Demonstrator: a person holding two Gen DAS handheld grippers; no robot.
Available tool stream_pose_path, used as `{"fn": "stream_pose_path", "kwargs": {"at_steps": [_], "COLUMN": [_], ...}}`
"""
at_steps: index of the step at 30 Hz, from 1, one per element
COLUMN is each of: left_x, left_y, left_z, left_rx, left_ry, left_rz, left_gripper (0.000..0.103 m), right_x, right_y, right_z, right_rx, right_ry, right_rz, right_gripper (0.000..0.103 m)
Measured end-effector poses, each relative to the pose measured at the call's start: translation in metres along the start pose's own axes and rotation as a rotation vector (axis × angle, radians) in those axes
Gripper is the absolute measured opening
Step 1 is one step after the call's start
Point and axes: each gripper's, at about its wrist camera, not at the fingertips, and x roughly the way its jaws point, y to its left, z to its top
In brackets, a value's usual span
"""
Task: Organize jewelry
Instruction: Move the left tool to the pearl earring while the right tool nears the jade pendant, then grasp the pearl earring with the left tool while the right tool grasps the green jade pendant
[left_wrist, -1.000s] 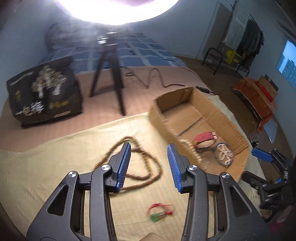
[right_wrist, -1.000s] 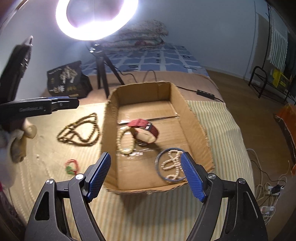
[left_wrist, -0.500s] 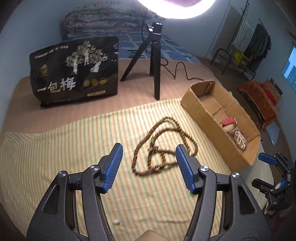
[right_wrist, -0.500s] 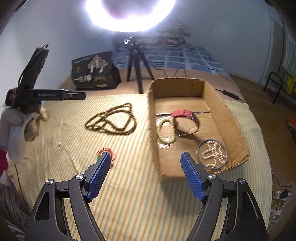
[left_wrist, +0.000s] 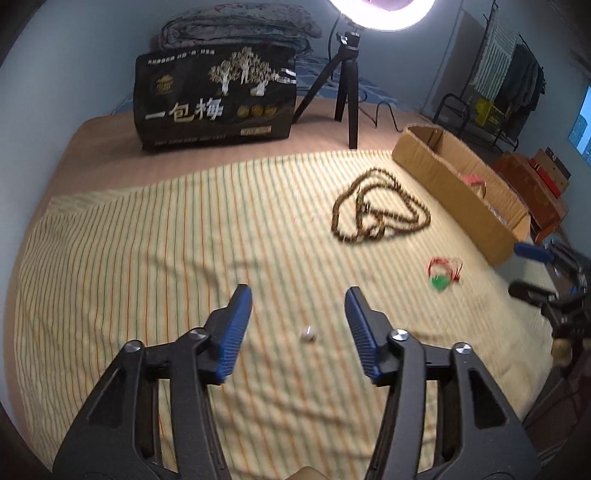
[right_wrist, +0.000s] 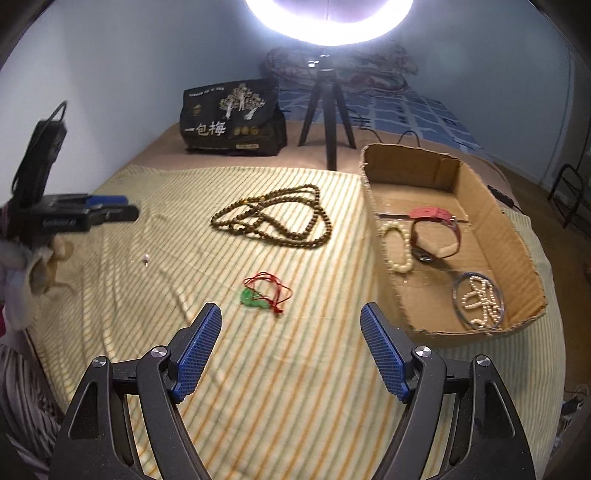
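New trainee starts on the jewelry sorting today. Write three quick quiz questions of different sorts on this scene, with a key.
1. True or false: the brown bead necklace lies inside the cardboard box.
2. Which lies closest in front of the right gripper? A) the red watch B) the green pendant on a red cord C) the black bag
3. Fill in: the small white bead lies on the striped cloth between the open fingers of the ____ gripper.

Key: 1 false, it lies on the cloth beside the box. 2 B. 3 left.
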Motion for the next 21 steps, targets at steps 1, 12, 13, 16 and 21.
{"fn": "stream_pose_path", "kwargs": {"at_steps": [1,12,13,16,21], "left_x": [0.001,0.016,0.018,0.023,0.031], "left_y": [-0.001,-0.008,-0.009,-0.010,-0.013], "left_z": [-0.005,-0.028,-0.028,-0.029,-0.030], "left_rx": [0.007,0.074,0.079,0.100,0.127], "left_ry": [0.004,0.019,0.022,0.025,0.036], "left_rz": [-0.004,-0.021,-0.017,-0.008,-0.013], "left_gripper": [0.050,0.037,0.034,0.031,0.031], "right_x": [0.003,0.035,0.038,0.049,0.063], "right_y": [0.003,0.022,0.023,0.028,0.031], "right_z": [0.000,0.002,0.002,0.003,0.004], "right_rx": [-0.006,-0.011,-0.013,-0.021,-0.015], "right_ry": [0.003,0.038,0.045,0.060,0.087], "right_rz": [-0.002,0.025,0.024,0.003,-0.019], "right_gripper": [0.078,0.078,0.078,0.078,0.077]}}
